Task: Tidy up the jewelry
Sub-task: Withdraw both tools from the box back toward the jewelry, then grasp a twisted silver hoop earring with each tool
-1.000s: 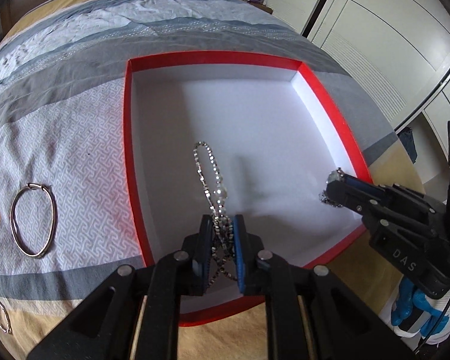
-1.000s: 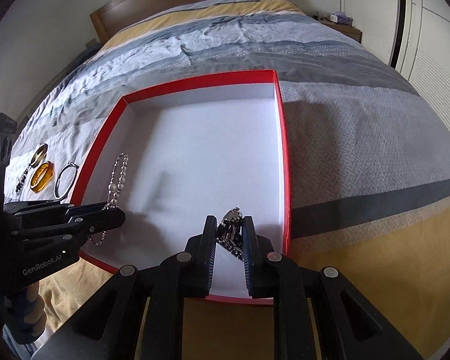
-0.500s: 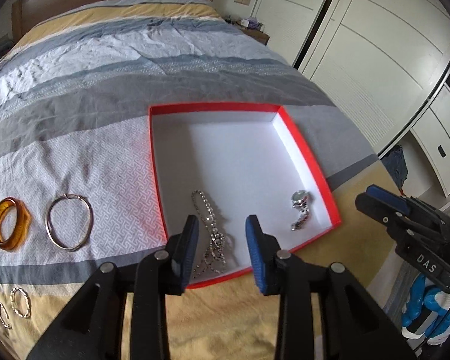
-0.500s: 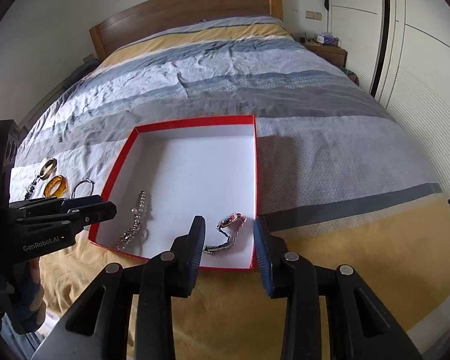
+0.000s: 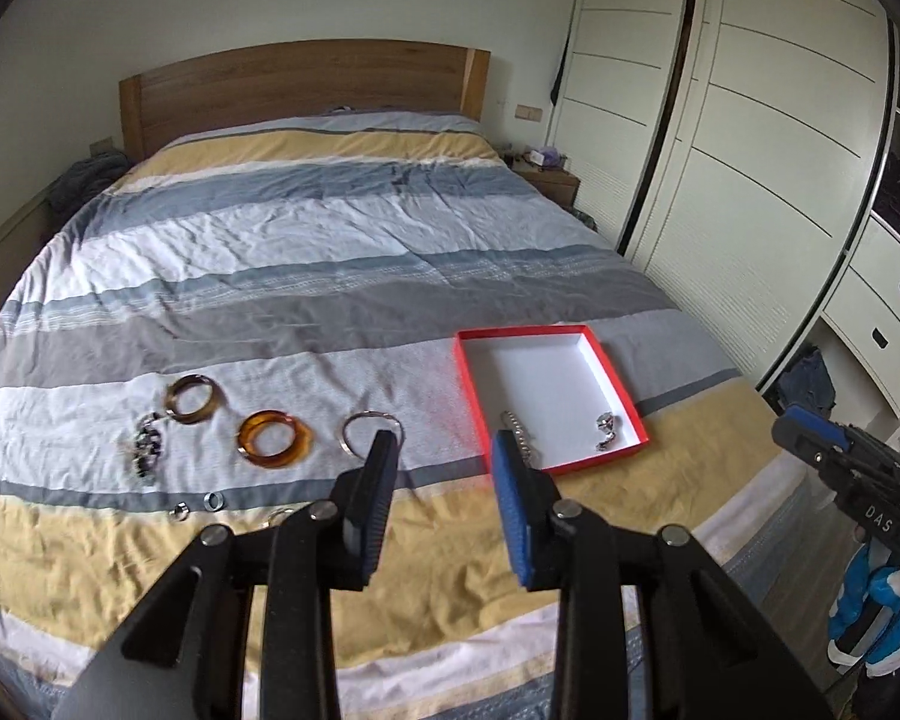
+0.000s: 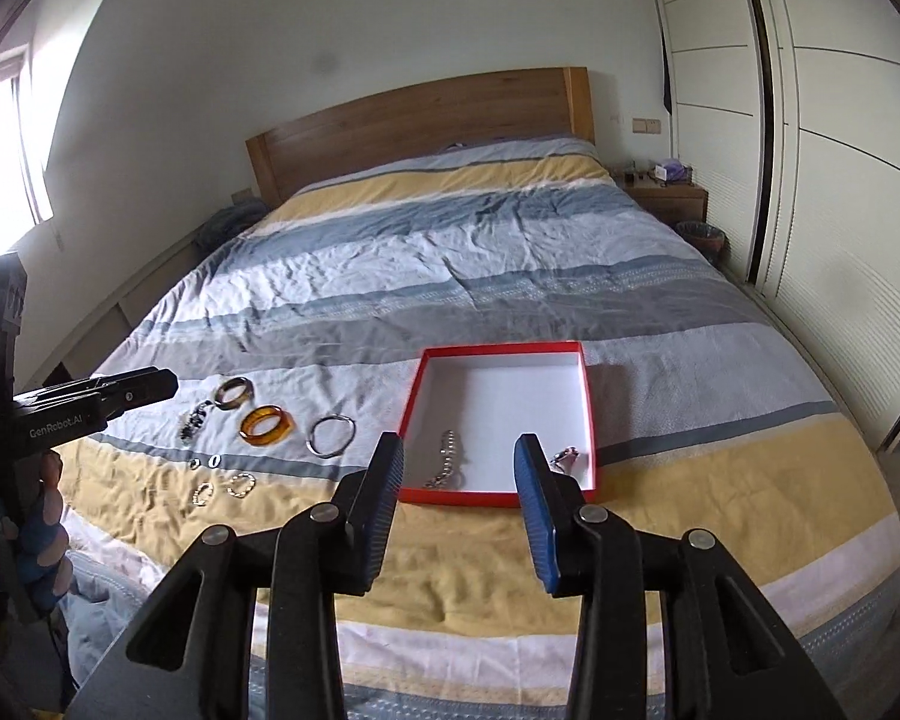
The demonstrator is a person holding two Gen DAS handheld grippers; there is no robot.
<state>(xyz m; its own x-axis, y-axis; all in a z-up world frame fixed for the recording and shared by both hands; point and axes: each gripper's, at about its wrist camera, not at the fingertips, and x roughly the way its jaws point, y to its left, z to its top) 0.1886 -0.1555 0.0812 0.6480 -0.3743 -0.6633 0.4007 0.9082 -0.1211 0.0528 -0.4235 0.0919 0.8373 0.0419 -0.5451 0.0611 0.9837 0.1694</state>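
Note:
A red box with a white inside (image 5: pixel 561 332) (image 6: pixel 504 350) lies on the bed. In it lie a silver chain (image 5: pixel 513 422) (image 6: pixel 445 462) and a silver watch (image 5: pixel 605 428) (image 6: pixel 565 455). On the bedspread to its left lie a silver bangle (image 5: pixel 371 426) (image 6: pixel 330 435), an amber bangle (image 5: pixel 275 439) (image 6: pixel 266 424), a brown bangle (image 5: pixel 191 398) (image 6: pixel 233 393), dark beads (image 5: pixel 145 447) (image 6: pixel 194 420) and several small rings (image 5: pixel 212 501) (image 6: pixel 222 474). My left gripper (image 5: pixel 441 450) is open and empty, held back above the bed's foot. My right gripper (image 6: pixel 459 453) is open and empty, also held back.
The striped bedspread (image 5: pixel 330 240) covers a bed with a wooden headboard (image 5: pixel 300 90). White wardrobe doors (image 5: pixel 750 150) stand at the right. A nightstand (image 6: pixel 669 195) is beside the headboard. The other gripper shows at the edge of each view (image 5: pixel 840 468) (image 6: pixel 90 402).
Both grippers let go of the chain and the watch in the box, opened, and drew back and up away from the bed.

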